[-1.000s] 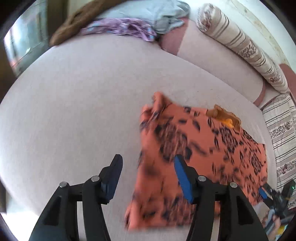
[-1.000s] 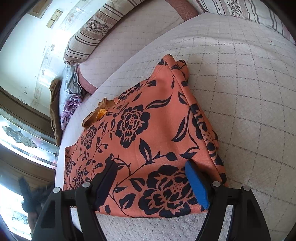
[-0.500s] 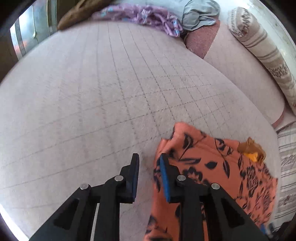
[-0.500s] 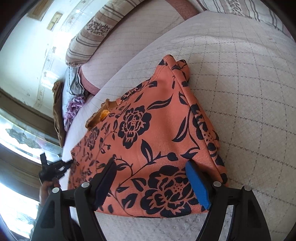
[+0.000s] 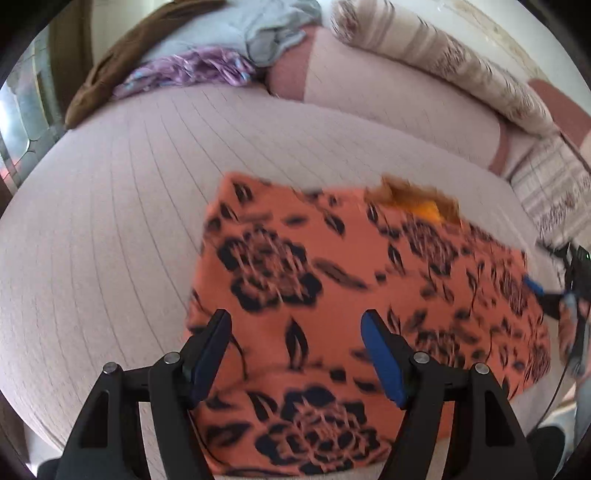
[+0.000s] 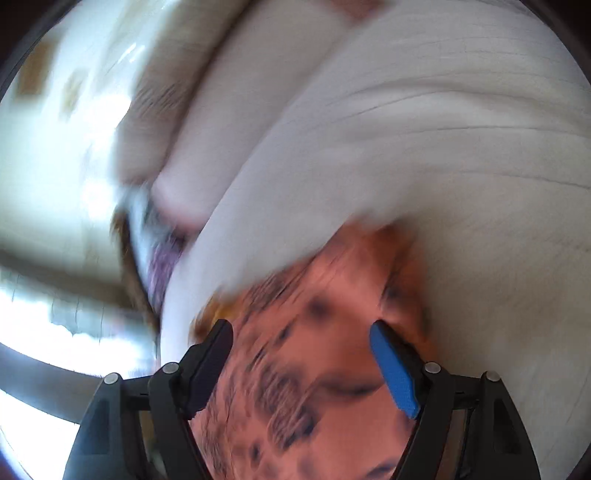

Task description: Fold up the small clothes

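The orange garment (image 5: 351, 295) with the black flower print is lying flat on the quilted pale bed (image 5: 110, 221), toward the near edge of it; a small piece of yellow-brown trim (image 5: 417, 199) is showing at its far edge.

The left gripper (image 5: 295, 354) is hanging over the near part of the garment; its jaws are opening and are standing wide apart; the cloth is lying below them, between the 2 fingers as the camera is seeing it, but the pads are not pressing on it, so this gripper is holding nothing.

In the right wrist view the picture is very blurred; the right gripper (image 6: 301, 362) is also over the orange garment (image 6: 314, 369); its jaws are standing wide and are closing a little; no cloth is pinched between the 2 pads. In the left wrist view the right gripper (image 5: 546, 295) is appearing at the right end of the garment, just beside its edge, with a hand (image 5: 570, 332) behind it; this part is blurred, and I cannot tell if it is touching the cloth.

At the far side of the bed a purple cloth (image 5: 192, 70), a grey cloth (image 5: 266, 29) and a brown cloth (image 5: 110, 62) are lying in a heap, well apart from the garment; a striped bolster (image 5: 443, 62) is resting along the back.
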Motion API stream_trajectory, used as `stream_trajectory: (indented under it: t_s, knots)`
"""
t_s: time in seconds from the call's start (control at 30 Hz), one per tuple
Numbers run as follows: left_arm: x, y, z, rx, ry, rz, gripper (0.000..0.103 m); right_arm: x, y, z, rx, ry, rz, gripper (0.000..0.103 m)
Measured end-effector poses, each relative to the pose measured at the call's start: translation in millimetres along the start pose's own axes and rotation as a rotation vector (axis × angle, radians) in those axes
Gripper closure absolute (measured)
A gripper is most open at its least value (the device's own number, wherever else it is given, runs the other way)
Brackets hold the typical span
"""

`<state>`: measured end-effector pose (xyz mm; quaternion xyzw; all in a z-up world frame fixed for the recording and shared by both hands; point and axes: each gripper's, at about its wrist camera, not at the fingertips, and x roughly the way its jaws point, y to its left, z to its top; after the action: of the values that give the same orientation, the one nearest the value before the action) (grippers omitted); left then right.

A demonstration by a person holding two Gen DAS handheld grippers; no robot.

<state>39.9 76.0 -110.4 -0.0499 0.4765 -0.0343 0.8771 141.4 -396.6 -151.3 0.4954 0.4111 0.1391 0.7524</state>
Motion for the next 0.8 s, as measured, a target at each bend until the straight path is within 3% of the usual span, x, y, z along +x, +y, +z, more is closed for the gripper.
stream_trajectory:
  t_s: [0.07, 0.17, 0.3, 0.5, 0.6, 0.8]
  knots:
    - [-2.4, -0.2, -10.8, 0.01, 0.005, 0.007, 0.03, -6.5, -22.0, 4.9, 0.156, -0.037, 0.121, 0.027]
    - [-3.3, 1.6, -18.5, 0.007, 0.022, 0.011, 0.03, -18.6, -2.7, -10.2, 0.033, -0.041, 0.057, 0.025]
    - [-2.5, -3.2, -20.0, 0.011, 0.018, 0.013, 0.03, -49.8, 15.7, -56.4, -0.065, -0.047, 0.01, 0.025]
    - [-4.0, -15.3, -24.5, 0.019, 0.019, 0.011, 0.03, -73.3, 0.8, -161.4, -0.013, 0.01, 0.017, 0.024]
    - [-11.1, -21.1, -27.7, 0.026, 0.017, -0.004, 0.03, -72.1, -12.1, -189.2, 0.034, 0.007, -0.025, 0.023]
    - [-30.2, -31.2, -32.0, 0.043, -0.013, -0.023, 0.028, -59.8, -16.6, -179.2, 0.078, -0.051, -0.047, 0.023]
